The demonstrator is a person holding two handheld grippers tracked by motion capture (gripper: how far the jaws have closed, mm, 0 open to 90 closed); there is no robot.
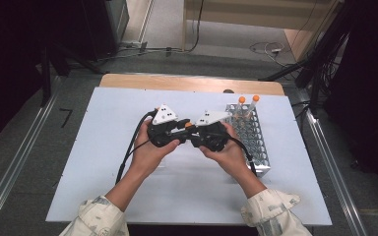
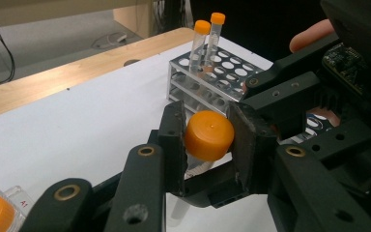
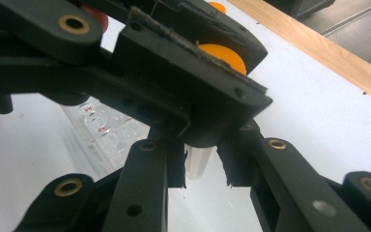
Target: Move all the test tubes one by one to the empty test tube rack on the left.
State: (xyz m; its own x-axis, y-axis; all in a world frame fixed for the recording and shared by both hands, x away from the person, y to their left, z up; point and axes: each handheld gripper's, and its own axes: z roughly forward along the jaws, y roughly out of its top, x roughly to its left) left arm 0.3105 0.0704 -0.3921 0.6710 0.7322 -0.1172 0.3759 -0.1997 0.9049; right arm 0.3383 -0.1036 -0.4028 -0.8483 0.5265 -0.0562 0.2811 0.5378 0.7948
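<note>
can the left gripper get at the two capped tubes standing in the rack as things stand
Probably not yet. The left gripper is shut on an orange cap, its jaws full, with the right gripper holding that tube's body. The way to the standing tubes in the rack looks free otherwise.

Cap point(image 2: 208, 135) between my left gripper's point(image 2: 205, 145) black jaws: orange. Tube point(image 3: 196, 162) in my right gripper point(image 3: 201, 166): clear. Rack point(image 1: 256, 142): silver. Table point(image 1: 103, 147): white. My sleeves point(image 1: 98, 219): pale, patterned.
</note>
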